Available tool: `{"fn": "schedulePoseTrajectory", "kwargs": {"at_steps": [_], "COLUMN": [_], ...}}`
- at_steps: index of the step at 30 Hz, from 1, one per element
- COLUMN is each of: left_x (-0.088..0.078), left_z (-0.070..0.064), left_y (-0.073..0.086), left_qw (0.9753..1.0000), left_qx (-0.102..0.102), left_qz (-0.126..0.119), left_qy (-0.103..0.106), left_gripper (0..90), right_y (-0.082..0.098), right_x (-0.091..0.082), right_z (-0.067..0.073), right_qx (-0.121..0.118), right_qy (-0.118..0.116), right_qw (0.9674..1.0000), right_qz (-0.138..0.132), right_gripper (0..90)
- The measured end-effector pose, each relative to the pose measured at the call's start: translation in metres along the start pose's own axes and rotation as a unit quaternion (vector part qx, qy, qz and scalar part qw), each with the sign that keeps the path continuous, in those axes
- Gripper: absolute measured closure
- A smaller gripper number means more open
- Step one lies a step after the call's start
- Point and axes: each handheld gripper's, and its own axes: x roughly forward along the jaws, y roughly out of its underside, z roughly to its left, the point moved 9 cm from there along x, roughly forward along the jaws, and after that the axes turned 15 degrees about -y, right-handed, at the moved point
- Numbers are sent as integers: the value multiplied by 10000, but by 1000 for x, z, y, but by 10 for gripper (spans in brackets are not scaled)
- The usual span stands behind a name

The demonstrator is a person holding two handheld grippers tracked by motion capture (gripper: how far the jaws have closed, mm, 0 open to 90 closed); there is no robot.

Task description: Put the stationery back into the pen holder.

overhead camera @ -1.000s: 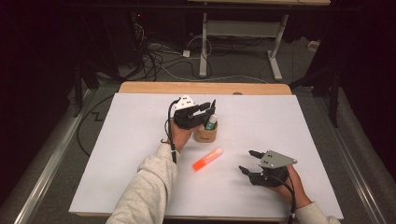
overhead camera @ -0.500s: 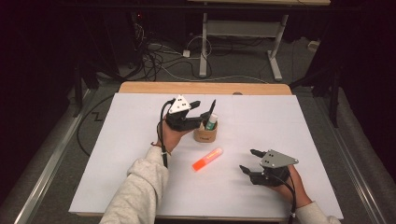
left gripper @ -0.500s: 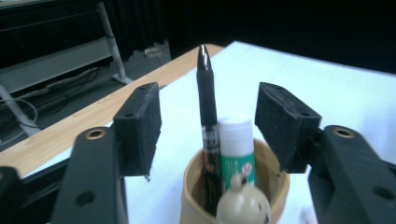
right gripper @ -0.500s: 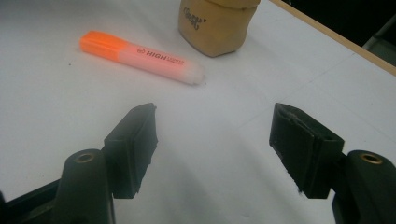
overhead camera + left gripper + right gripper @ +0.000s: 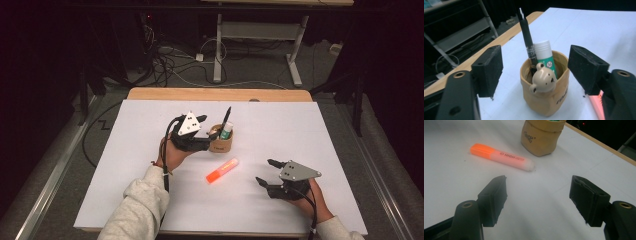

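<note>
A tan pen cup (image 5: pixel 220 144) (image 5: pixel 545 100) with a small bear face stands mid-table. It holds an upright black pen (image 5: pixel 227 116) (image 5: pixel 526 37) and a green-and-white stick (image 5: pixel 226 132) (image 5: pixel 545 57). My left gripper (image 5: pixel 206 143) (image 5: pixel 536 65) sits just left of the cup. Its jaws have just been opening; they stand wide, and the pads touch nothing. An orange highlighter (image 5: pixel 222 170) (image 5: pixel 501 157) lies flat in front of the cup (image 5: pixel 541 136). Lower right, my right gripper (image 5: pixel 265 171) (image 5: pixel 540 188) points at it. Its jaws have been opening too, with nothing between them.
A white sheet (image 5: pixel 300 125) covers most of the wooden table, whose bare far edge (image 5: pixel 220 94) shows behind. Beyond the table lie floor cables (image 5: pixel 170 60) and a desk frame (image 5: pixel 220 45). A grey rail (image 5: pixel 50 185) runs along the left side.
The left gripper was over the cup with the black pen; it has let go, opened and drawn back to the left. The pen now stands in the cup. The right hand stayed put.
</note>
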Motion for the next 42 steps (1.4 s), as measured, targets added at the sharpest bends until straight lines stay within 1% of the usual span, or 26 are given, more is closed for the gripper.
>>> {"fn": "schedulePoseTrajectory", "kwargs": {"at_steps": [2,4,5,10,11,12,15,17,19,23,27,31,33,37,38,40,42], "left_x": [-5,-9,-10,-20,-21,-24,-29,-33,-38,-49,-59,-64,-66,-73,-74,-78,-82], "left_z": [-1,-2,-2,-5,-6,-7,-9,-10,-12,-14,-15,-18,-20,-23,-23,-23,-23], "left_y": [2,4,5,12,14,16,23,27,34,42,48,59,64,72,74,79,84], "left_qw": [9999,9998,9997,9994,9996,9996,9994,9993,9988,9982,9980,9967,9965,9951,9950,9953,9952], "left_qx": [105,177,226,300,262,258,326,354,443,559,582,733,748,862,873,825,809], "left_qz": [-31,7,16,2,17,7,49,51,104,168,181,310,362,447,454,497,538], "left_qy": [-68,-75,-126,-152,-111,-123,-123,-143,-157,-161,-168,-164,-129,-155,-158,-142,-149], "left_gripper": [272,266,238,228,227,227,226,223,195,195,195,194,194,194,194,194,194], "right_y": [-1,-1,-2,-3,-3,-3,-3,-3,-4,-5,-4,-4,-3,-2,-2,-1,0], "right_x": [0,-1,-1,-1,-1,0,0,1,0,-2,-2,-1,0,0,1,1,2], "right_z": [0,1,1,1,2,2,3,4,4,3,4,5,5,6,6,7,8], "right_qx": [20,56,39,-4,6,5,20,3,6,19,20,11,-1,-1,-2,-12,-33], "right_qy": [9,-48,-17,-19,-33,-26,-90,-98,-94,-85,-113,-146,-166,-201,-220,-258,-348], "right_qw": [10000,9999,9999,9999,9999,9999,9998,9998,9997,9996,9997,9997,9997,9997,9997,9996,9994], "right_qz": [-45,-105,-117,-158,-155,-149,-174,-180,-214,-251,-213,-179,-159,-130,-126,-103,-61], "right_gripper": [304,304,304,294,290,287,278,274,274,274,272,272,272,272,272,269,247]}}
